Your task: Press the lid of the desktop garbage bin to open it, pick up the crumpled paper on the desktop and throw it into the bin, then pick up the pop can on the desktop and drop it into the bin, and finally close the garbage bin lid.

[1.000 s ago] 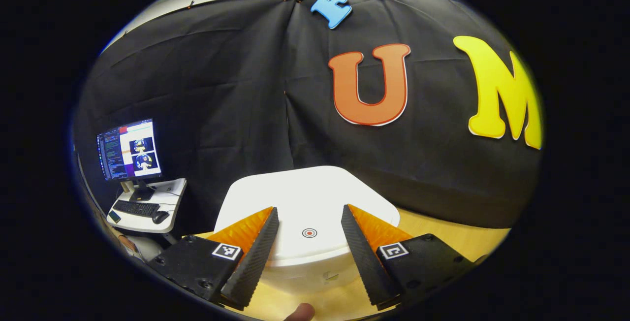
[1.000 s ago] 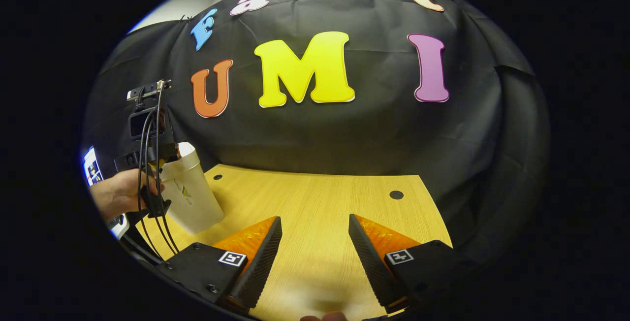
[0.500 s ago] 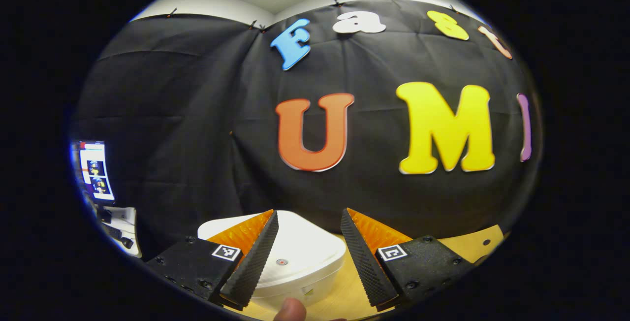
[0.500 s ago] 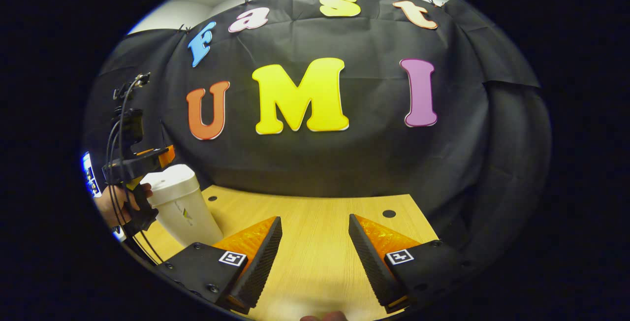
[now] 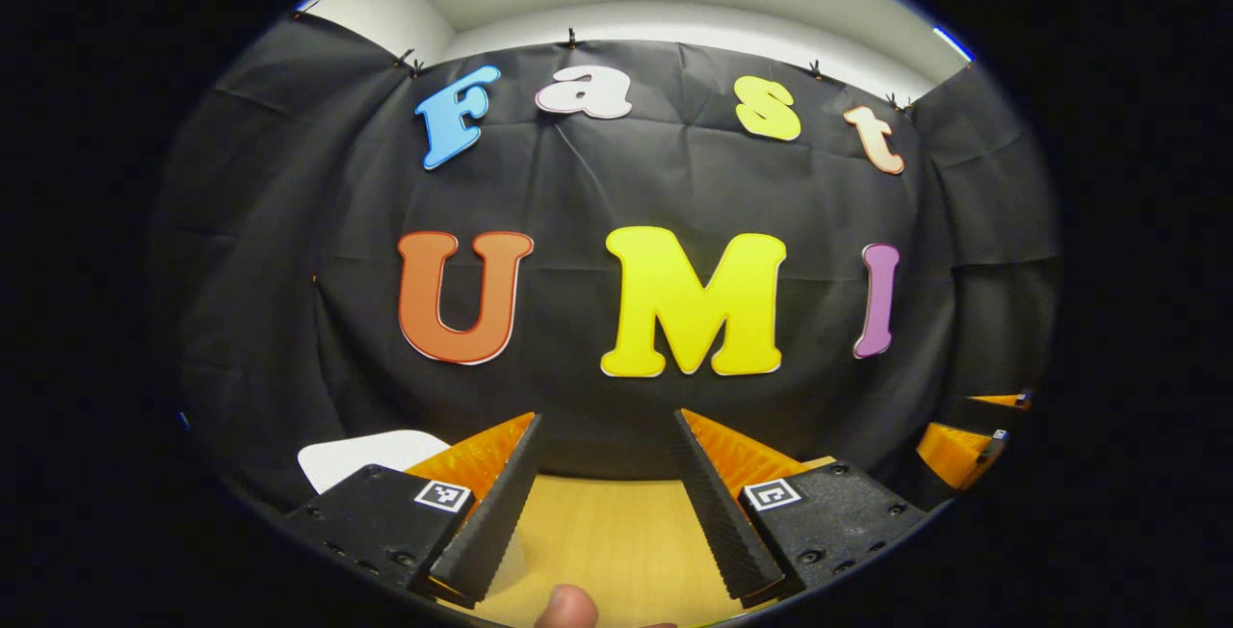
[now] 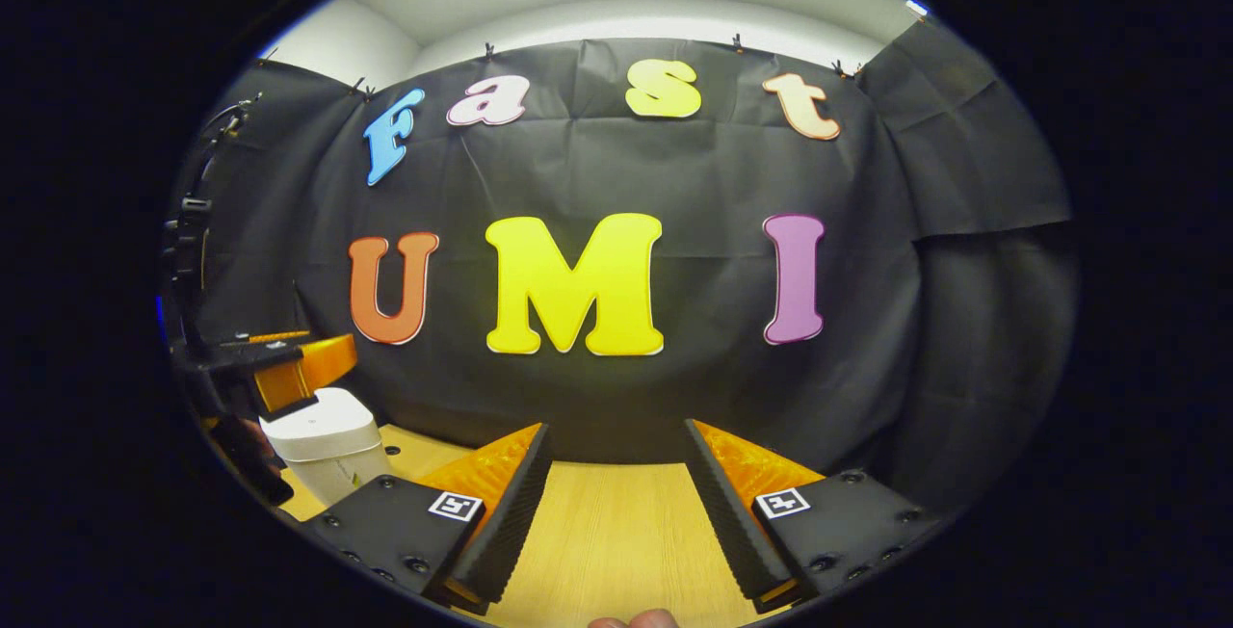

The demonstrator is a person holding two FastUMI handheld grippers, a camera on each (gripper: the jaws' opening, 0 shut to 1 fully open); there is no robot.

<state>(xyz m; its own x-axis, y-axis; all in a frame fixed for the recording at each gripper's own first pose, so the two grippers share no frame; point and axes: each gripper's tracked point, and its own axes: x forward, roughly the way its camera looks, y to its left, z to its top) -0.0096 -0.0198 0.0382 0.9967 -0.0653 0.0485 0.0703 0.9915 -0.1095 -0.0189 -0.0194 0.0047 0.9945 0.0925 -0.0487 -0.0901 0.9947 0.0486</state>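
Both tools, left (image 5: 602,498) and right (image 6: 616,503), are held spread and empty above the desk (image 6: 607,532). Upright at the desk's left edge, the bin (image 6: 323,450) is seen lid-closed, under the left tool.

Even, fairly bright indoor light, sharp centre, strong fisheye bending at edges, perhaps slight rim blur

left gripper view: faces back wall | right gripper view: same | share bin (image 5: 361,456)
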